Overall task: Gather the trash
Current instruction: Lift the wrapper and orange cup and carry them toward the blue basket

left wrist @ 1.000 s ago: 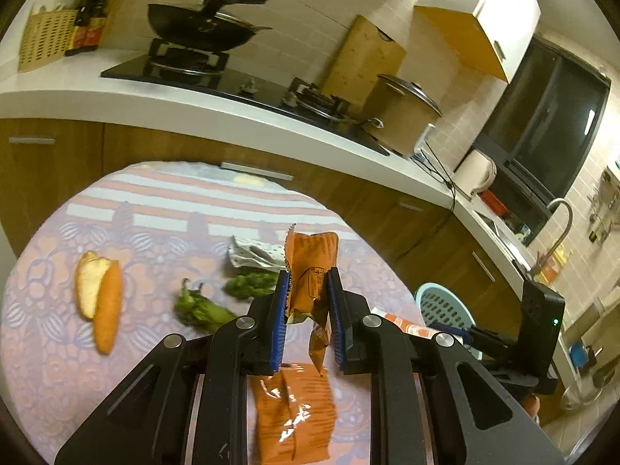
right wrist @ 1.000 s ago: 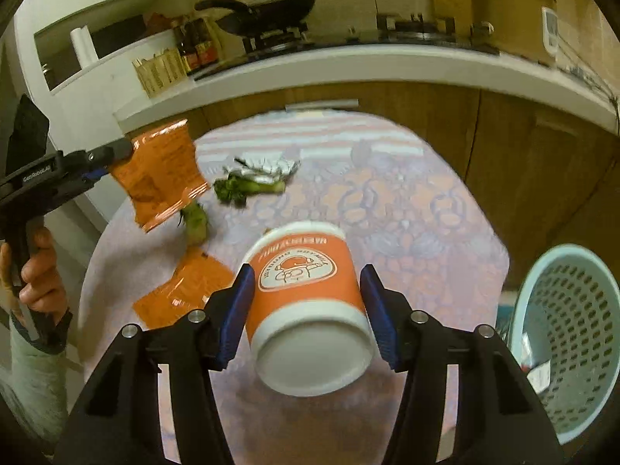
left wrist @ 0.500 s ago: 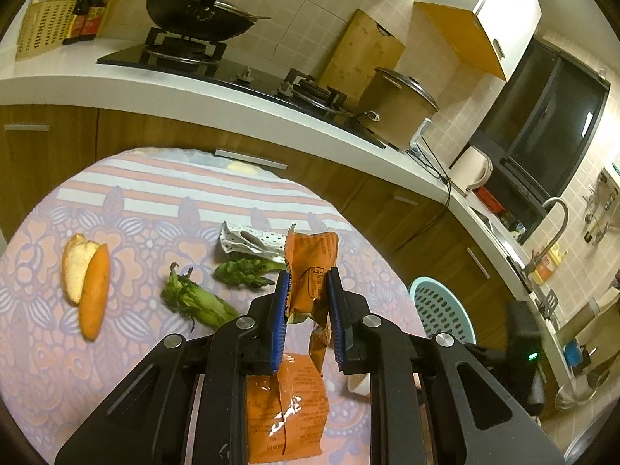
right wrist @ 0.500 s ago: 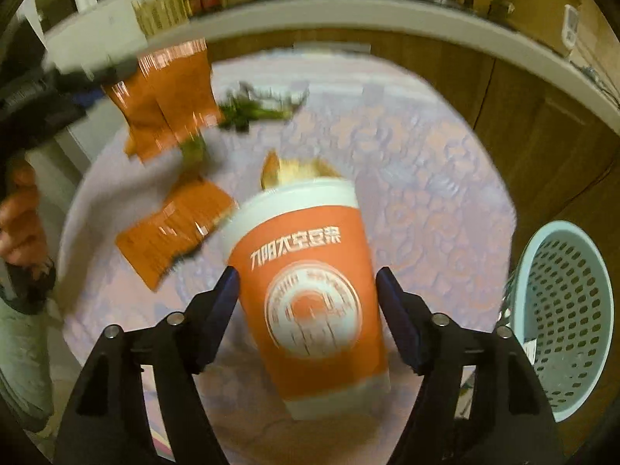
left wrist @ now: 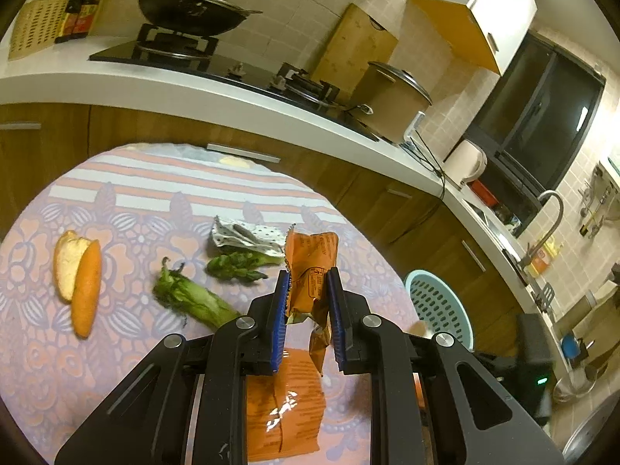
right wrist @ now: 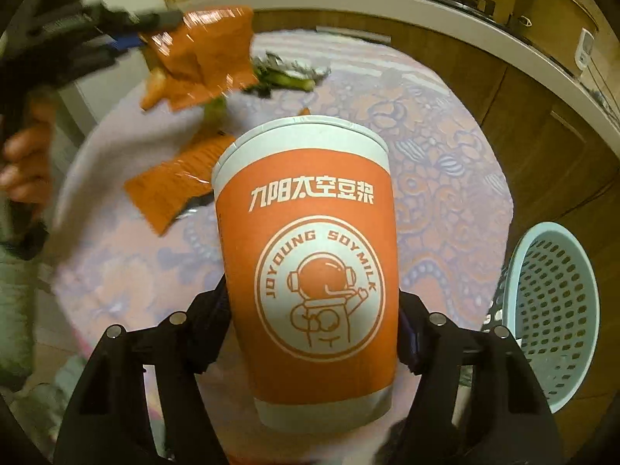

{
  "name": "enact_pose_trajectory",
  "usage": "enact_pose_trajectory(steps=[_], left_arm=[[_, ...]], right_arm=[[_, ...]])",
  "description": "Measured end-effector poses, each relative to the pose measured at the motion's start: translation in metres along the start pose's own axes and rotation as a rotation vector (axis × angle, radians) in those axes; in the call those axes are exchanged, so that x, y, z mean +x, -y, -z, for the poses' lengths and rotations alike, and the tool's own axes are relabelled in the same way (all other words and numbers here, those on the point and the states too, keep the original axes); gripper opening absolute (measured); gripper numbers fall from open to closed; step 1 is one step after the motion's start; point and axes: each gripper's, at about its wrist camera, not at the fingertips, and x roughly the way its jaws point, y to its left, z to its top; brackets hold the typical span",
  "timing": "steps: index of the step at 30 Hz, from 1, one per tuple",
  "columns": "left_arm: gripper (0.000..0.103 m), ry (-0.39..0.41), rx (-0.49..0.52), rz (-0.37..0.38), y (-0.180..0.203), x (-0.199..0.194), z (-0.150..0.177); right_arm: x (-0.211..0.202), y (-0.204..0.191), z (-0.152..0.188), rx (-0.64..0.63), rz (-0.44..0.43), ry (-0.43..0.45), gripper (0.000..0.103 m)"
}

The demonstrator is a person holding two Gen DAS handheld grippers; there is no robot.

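1. The left gripper (left wrist: 306,302) is closed narrowly on an orange wrapper (left wrist: 310,267), which is held clear above the round table (left wrist: 128,201). The wrapper's crumpled lower end hangs between the blue pads.
2. The right gripper (right wrist: 314,333) holds an orange paper cup (right wrist: 310,255) between widely spaced jaws. The jaws have just been closing in on the cup. The cup's lidded end points away from the camera, and its base lies nearest the gripper body.
3. A second orange wrapper (left wrist: 285,403) lies flat on the tablecloth, directly below the left gripper and near the table's near edge.
4. Two leafy vegetable scraps (left wrist: 193,298) and a crumpled dotted paper (left wrist: 244,234) lie near the table centre. The orange peel (left wrist: 77,275) lies well apart, toward the left edge.
5. The pale blue basket (right wrist: 554,317) stands on the floor just beyond the table's right edge, below the tabletop. Open floor separates it from the wooden cabinets (right wrist: 542,124).
6. The right half of the tablecloth is bare in the right wrist view.
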Motion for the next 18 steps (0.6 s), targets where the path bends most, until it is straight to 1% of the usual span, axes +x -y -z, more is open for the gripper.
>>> enact_pose_trajectory(steps=[3, 7, 10, 12, 13, 17, 18], left_arm=[[0.018, -0.002, 0.012, 0.013, 0.007, 0.004, -0.001], [0.018, -0.013, 0.025, 0.034, 0.019, 0.012, -0.002], [0.018, -0.023, 0.036, 0.049, 0.029, 0.017, -0.002], [0.018, -0.031, 0.049, 0.057, 0.038, 0.022, -0.002], [0.018, -0.035, 0.053, 0.062, 0.042, 0.024, -0.002], [0.018, -0.060, 0.097, 0.091, 0.070, 0.042, -0.006], [0.018, -0.067, 0.112, 0.102, 0.080, 0.048, -0.007]], right_arm=[[-0.028, 0.006, 0.001, 0.005, -0.015, 0.042, 0.066], [-0.058, 0.024, -0.003, 0.074, -0.062, 0.106, 0.066], [-0.059, 0.039, -0.001, 0.117, -0.021, 0.105, 0.066], [-0.063, 0.055, 0.004, 0.170, -0.011, 0.122, 0.066], [-0.066, 0.062, 0.009, 0.188, 0.008, 0.131, 0.066], [-0.074, 0.102, 0.021, 0.283, 0.055, 0.158, 0.066], [-0.076, 0.111, 0.024, 0.304, 0.081, 0.164, 0.066]])
